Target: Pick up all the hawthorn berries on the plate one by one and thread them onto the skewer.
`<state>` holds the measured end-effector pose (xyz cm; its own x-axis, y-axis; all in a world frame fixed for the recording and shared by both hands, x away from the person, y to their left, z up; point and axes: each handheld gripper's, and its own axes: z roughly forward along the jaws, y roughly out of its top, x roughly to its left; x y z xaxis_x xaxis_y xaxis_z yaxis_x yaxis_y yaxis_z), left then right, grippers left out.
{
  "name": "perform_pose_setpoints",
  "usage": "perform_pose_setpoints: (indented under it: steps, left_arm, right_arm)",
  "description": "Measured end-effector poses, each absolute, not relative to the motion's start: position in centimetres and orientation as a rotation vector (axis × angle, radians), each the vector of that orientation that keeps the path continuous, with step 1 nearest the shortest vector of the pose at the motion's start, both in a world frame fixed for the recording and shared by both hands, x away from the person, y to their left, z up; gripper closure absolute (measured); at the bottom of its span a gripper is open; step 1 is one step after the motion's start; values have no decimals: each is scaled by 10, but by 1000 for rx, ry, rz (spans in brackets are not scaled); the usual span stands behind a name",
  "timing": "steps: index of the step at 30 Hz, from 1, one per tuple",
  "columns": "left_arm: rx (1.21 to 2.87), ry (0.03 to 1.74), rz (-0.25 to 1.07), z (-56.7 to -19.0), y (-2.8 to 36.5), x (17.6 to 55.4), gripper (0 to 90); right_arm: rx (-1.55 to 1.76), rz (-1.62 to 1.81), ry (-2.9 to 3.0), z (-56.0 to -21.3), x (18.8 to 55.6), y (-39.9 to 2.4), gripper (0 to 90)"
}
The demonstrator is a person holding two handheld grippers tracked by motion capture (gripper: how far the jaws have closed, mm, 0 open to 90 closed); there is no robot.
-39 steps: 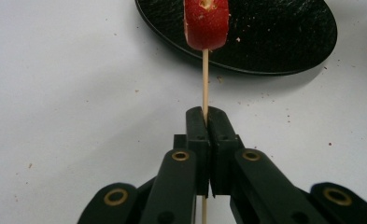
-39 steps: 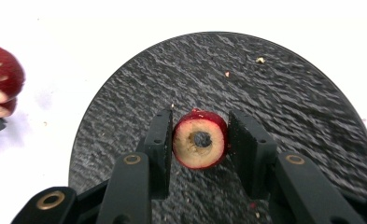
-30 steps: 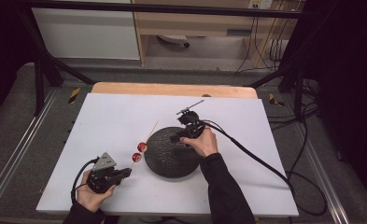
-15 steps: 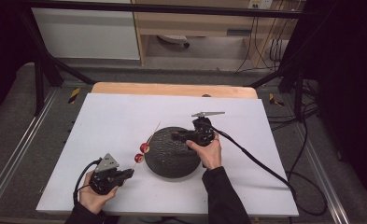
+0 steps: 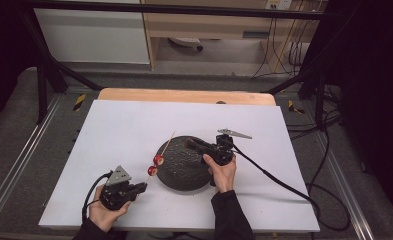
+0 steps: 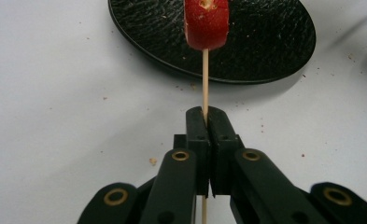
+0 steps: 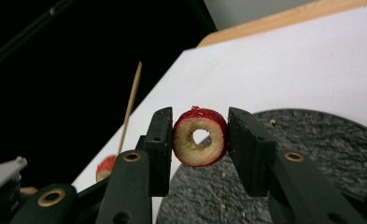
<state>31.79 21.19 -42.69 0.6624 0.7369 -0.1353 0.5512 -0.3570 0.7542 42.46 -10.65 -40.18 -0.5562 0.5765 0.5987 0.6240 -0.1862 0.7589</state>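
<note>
Two tongs share this: the left tongs (image 6: 204, 123), clamped on the skewer (image 6: 204, 79), should hold steady while the right tongs (image 7: 200, 135), gripping a cored red ring (image 7: 200, 136), line its hole up with the far tip.

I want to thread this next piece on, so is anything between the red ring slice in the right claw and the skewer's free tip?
Nothing visible: the cored red fruit ring faces the thin wooden skewer across open air.

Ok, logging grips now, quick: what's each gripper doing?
Left gripper: shut on the skewer.
Right gripper: shut on a red fruit ring.
</note>
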Motion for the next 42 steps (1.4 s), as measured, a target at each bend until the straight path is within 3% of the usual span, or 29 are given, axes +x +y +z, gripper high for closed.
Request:
perform_pose_setpoints:
  steps: [19,42]
  left_arm:
    - [2047,983,273,-428,194,311,884]
    - [2004,985,265,-426,160,310,884]
  right_arm:
    - [-1519,-2178,-1741,-392,422,-107,622]
    - [-1517,-2262,-1557,-379,428,-116,623]
